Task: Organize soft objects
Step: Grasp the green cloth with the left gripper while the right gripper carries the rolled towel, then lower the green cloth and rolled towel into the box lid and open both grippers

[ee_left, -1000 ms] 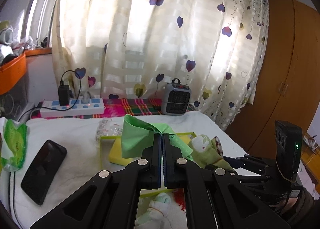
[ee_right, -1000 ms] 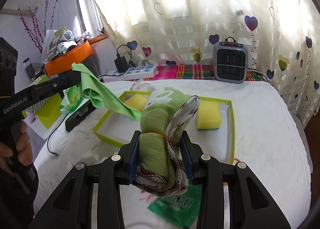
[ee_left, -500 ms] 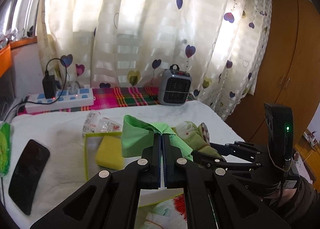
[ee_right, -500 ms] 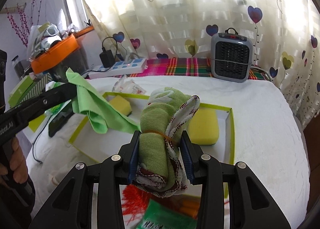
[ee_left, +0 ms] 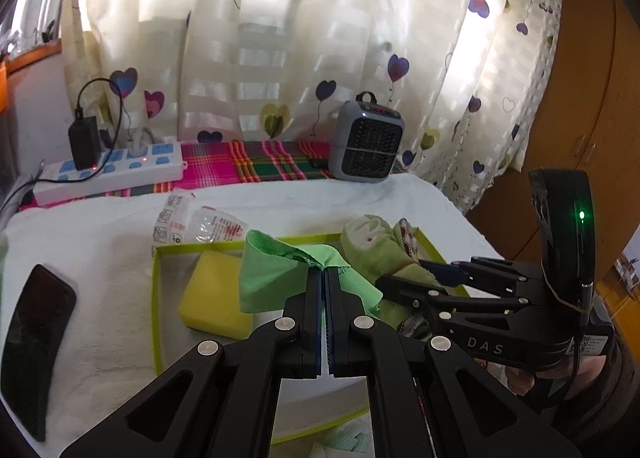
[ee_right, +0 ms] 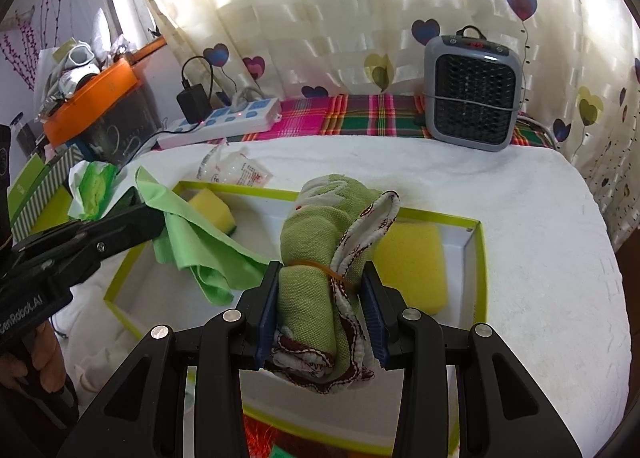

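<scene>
Both loads hang above the lime-rimmed tray (ee_right: 478, 258), so the coming move looks like a short drop straight down. In the right wrist view the right gripper (ee_right: 322, 298) is clamped on a rolled green towel (ee_right: 316, 258) bound with a rubber band, its long axis running away from the camera over the bare tray floor at frame centre. The left gripper (ee_left: 324, 278), jaws pressed together on a light green cloth (ee_left: 272, 278), enters from the left edge; its cloth droops over the tray's left half. One yellow sponge (ee_right: 412, 262) lies right of the roll, another (ee_right: 214, 209) at the upper-left corner, narrowing the free floor. A heater (ee_right: 472, 97) and power strip (ee_right: 224, 121) stand well clear behind.
</scene>
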